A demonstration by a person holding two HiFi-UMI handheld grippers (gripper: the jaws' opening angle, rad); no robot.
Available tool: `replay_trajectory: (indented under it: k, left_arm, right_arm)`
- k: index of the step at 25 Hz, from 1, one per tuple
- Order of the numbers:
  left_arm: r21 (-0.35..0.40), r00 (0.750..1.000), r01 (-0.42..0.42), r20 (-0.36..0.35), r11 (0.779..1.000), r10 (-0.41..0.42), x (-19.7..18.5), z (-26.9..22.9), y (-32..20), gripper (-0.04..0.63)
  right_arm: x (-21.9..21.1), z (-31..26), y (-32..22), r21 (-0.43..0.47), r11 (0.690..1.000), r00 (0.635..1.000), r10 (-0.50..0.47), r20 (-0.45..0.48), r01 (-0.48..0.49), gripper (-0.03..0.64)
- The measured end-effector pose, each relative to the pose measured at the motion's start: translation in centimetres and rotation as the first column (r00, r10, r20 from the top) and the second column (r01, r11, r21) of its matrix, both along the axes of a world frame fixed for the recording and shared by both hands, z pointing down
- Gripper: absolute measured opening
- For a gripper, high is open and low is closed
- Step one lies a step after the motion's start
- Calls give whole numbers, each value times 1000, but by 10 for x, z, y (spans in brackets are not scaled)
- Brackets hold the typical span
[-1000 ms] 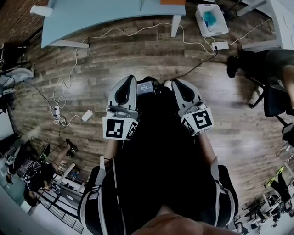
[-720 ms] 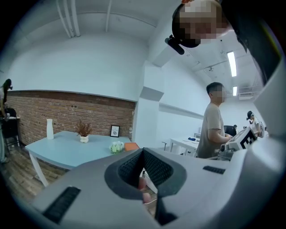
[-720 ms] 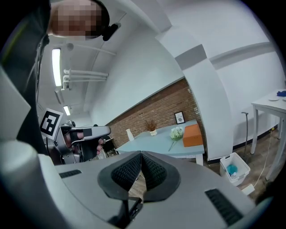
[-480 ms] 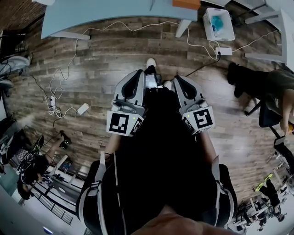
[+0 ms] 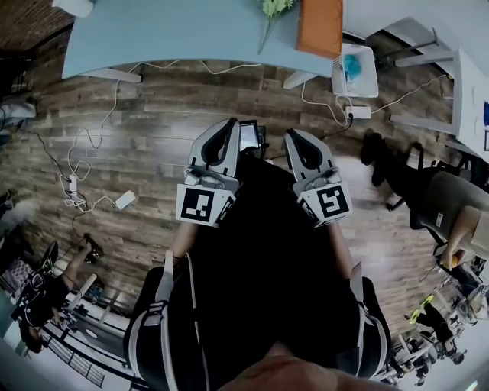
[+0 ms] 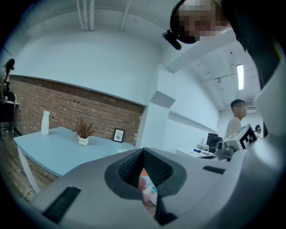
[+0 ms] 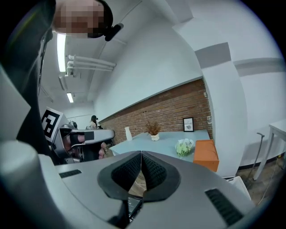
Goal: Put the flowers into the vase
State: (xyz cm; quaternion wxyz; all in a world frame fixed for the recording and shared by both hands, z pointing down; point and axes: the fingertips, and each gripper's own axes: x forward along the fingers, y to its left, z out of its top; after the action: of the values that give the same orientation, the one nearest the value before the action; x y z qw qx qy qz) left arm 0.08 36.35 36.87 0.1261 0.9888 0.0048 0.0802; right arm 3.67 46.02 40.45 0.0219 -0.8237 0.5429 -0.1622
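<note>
Barely begun — left gripper (image 5: pixel 229 127) and right gripper (image 5: pixel 295 137) both closed on nothing. Flowers (image 5: pixel 273 6) lying on the table (image 5: pixel 153 30) at twelve o'clock, vase (image 5: pixel 73 6) toward eleven — pickup and placing yet to do.
</note>
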Motion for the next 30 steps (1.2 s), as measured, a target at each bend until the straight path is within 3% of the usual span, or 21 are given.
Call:
replay_trajectory:
  k: [6,11,17,22,27,30]
  left_arm:
    - [-35,1000,-3,-2,999,3,37,7,-51,35]
    - [-68,998,-53,32,996,55,69,23,-73,35]
    - [-113,997,-8,81,994,17,106,36,-94,35]
    - [-127,994,-33,98,991,46,143,43,-87,35]
    - [-132,992,17,125,991,-1,178,44,-92,35]
    - [-110,993,-18,111,994,31,204,36,-75,35]
  right_arm:
    - [36,5,-44,-33,999,999,33,36,-32,18]
    - [60,17,-61,-81,992,994,97,59,-92,18]
    - [92,27,-74,-118,988,990,109,89,-98,18]
    - [135,30,-85,-63,996,992,72,103,-66,18]
    - [186,30,-96,-22,999,991,29,127,-27,18]
    - [213,21,-86,-3,1000,994,19,106,-19,18]
